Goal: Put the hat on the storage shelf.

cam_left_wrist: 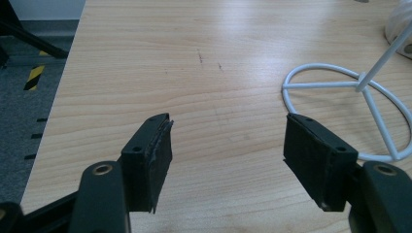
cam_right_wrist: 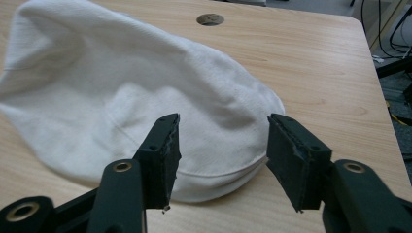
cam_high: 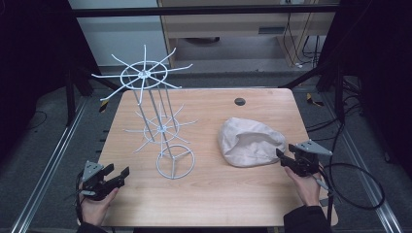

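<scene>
Cream cap [cam_high: 250,141] lies on the bench [cam_high: 214,199] right of the wire rack [cam_high: 158,121]. Right gripper [cam_right_wrist: 221,145] apart, aimed at the brim edge: go low, pinch the fabric fold squarely. Left gripper [cam_left_wrist: 228,150] apart, empty.

Counts on the table

One white cap [cam_high: 250,141] lay by the right gripper [cam_high: 286,158]; one wire rack [cam_high: 160,127] stood near the left gripper [cam_high: 119,174].
</scene>
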`<state>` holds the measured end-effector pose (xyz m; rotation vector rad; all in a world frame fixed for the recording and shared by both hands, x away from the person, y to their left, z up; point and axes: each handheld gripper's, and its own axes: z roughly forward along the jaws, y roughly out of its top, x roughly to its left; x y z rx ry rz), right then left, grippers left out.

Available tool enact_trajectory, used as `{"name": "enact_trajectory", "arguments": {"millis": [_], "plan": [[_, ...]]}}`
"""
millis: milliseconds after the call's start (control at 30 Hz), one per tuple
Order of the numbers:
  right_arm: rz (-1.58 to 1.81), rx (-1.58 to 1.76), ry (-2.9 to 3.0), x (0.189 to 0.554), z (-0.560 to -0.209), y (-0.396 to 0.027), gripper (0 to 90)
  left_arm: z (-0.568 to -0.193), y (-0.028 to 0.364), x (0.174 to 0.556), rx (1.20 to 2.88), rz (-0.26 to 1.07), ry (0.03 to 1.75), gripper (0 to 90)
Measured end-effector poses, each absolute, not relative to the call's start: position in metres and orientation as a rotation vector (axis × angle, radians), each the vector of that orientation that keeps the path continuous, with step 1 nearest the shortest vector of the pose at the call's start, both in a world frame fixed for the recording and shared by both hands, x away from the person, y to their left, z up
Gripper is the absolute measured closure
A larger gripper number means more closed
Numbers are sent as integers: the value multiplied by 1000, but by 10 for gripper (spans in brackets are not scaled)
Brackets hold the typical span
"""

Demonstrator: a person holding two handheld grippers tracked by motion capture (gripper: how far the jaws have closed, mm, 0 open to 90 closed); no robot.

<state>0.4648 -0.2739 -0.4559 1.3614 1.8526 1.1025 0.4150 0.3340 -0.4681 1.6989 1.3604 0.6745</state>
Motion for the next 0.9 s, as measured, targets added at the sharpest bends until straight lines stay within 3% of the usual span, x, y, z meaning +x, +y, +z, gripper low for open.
{"name": "enact_trajectory", "arguments": {"millis": [333, 767, 900], "plan": [[1075, 1384, 1889, 491, -466, -275, 514, -468, 334, 416, 1708, 675, 1366, 373], [1068, 1330, 1903, 510, -473, -271, 494, -470, 334, 419, 1725, 672, 1377, 394], [1039, 1322, 1916, 514, -476, -269, 539, -470, 334, 419, 1728, 671, 1376, 400]]}}
